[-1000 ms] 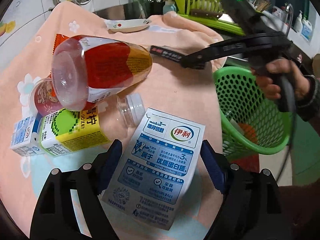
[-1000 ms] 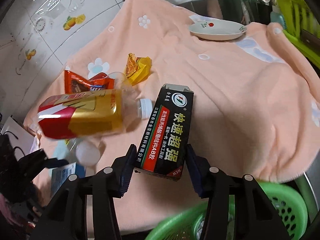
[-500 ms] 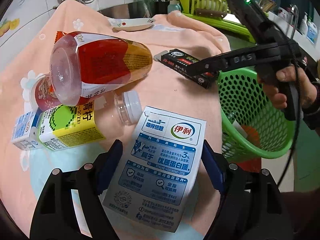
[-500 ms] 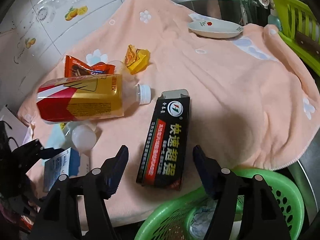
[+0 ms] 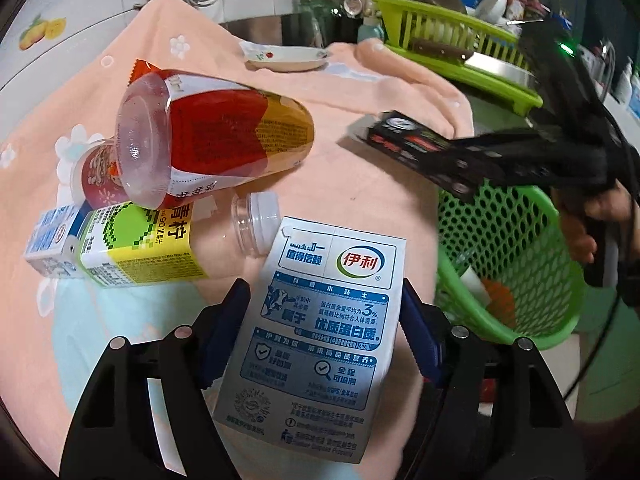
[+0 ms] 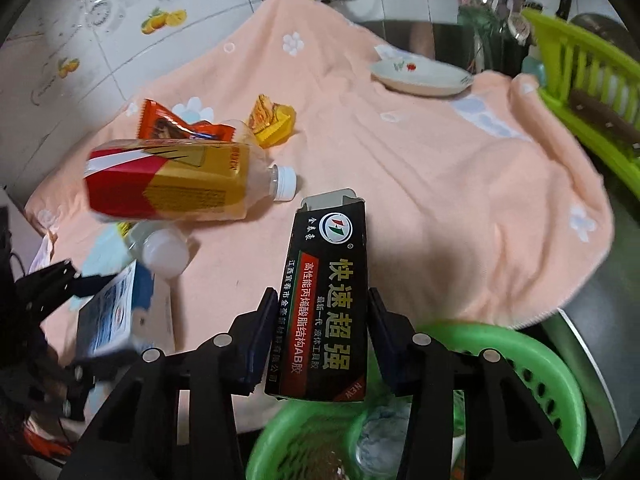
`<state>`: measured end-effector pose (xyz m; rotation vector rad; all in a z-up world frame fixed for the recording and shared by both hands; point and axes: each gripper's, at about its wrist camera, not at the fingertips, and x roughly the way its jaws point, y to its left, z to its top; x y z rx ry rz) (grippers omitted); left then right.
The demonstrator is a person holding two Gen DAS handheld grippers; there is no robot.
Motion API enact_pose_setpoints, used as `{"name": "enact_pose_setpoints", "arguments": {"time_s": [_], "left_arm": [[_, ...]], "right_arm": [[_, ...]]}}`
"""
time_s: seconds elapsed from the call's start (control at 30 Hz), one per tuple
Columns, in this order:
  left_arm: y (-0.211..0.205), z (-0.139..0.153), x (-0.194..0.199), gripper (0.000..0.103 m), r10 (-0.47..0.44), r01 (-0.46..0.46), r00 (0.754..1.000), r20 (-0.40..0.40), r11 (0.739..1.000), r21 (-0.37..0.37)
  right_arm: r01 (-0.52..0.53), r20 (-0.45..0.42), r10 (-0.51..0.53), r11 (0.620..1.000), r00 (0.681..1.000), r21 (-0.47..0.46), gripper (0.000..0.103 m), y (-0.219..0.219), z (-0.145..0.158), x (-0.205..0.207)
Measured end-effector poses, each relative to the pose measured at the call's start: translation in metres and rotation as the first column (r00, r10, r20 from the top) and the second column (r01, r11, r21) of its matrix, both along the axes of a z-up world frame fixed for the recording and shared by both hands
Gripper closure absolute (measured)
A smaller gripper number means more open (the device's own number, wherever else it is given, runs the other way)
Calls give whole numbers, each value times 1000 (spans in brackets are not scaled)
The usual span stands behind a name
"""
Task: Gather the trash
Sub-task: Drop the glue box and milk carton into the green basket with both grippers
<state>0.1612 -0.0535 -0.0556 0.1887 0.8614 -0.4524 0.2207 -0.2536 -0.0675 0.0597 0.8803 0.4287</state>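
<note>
Right wrist view: right gripper (image 6: 322,332) fingers closing on a black box (image 6: 326,300) (above the green basket (image 6: 532,364)); left gripper (image 5: 324,320) fingers closing around a milk carton (image 5: 320,332).

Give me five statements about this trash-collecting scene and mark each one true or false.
1. The black glue box sits between the right gripper's jaws. True; the jaws are closing on it.
2. The green basket is empty. False; some trash already lies inside it.
3. The milk carton is between the left gripper's jaws. True; the jaws are closing.
4. The red-and-gold bottle stands upright. False; it lies on its side on the peach towel.
5. The small white plate holds the yellow wrapper. False; the wrapper lies on the towel, apart from the plate.
</note>
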Motion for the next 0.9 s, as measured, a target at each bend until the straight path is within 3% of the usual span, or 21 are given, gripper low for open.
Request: {"name": "enact_pose_setpoints", "arguments": {"time_s": [0.2,0.43,0.67,0.9], "left_arm": [[-10,10,-16,31,18,-17,1000,15,997,-73],[-38,27,-33,31,-23,29,999,38,988,-152],[-86,37,-39,31,-97,106,994,51,975,-197],[-122,35,-39,31,-141,145,990,32,963,-227]], "right_arm": [[32,29,-33,999,999,26,60,-34,10,-45],[102,7,-102,995,995,9,59,-73,-3,-89],[187,-50,-186,982,981,8,58,-107,-26,-111],[223,-45,-222,975,974,18,51,-127,-25,-126]]}}
